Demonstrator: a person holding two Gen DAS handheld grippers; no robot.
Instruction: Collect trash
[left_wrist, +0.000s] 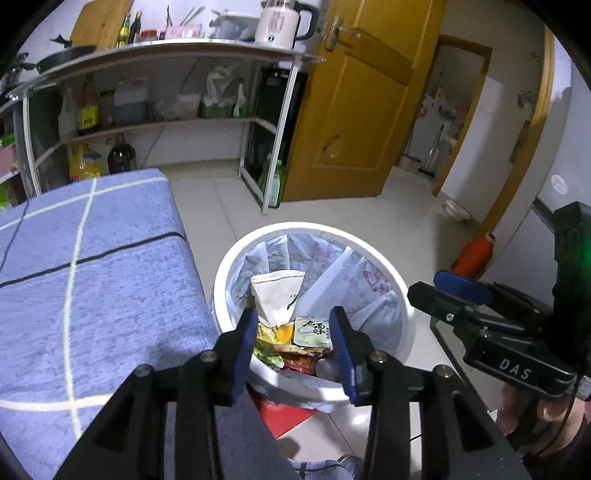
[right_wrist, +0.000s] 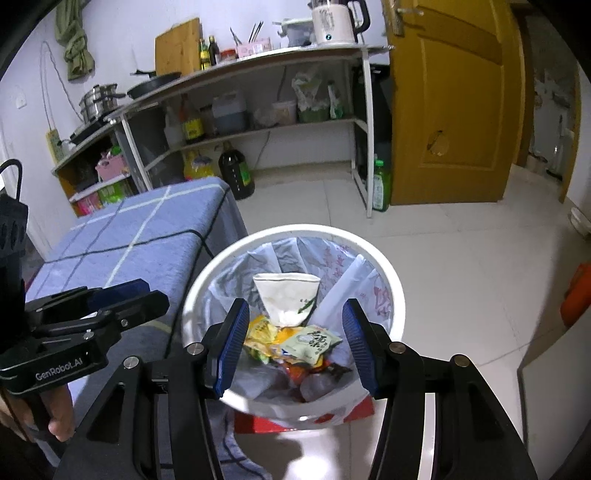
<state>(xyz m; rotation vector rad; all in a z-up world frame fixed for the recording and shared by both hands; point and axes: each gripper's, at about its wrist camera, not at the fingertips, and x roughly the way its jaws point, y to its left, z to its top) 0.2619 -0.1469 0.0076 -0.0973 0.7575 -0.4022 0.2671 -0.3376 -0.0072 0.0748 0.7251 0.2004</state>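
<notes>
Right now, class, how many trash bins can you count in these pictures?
1. A white trash bin stands on the tiled floor beside the blue checked table, under both open grippers. It holds a plastic liner and wrappers. Others may be hidden out of view.

trash (right_wrist: 295, 332) lies in bin (right_wrist: 391, 295), right of table (right_wrist: 147, 236).

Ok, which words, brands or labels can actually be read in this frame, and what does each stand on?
"DAS": on the right gripper body, left wrist view.
"GenRobot.AI": on the left gripper body, right wrist view.
Green snack packet in the trash bin: large Chinese characters, not surely readable.
Red print on the bin liner: too distorted.
Shelf bottle labels: too small.
</notes>
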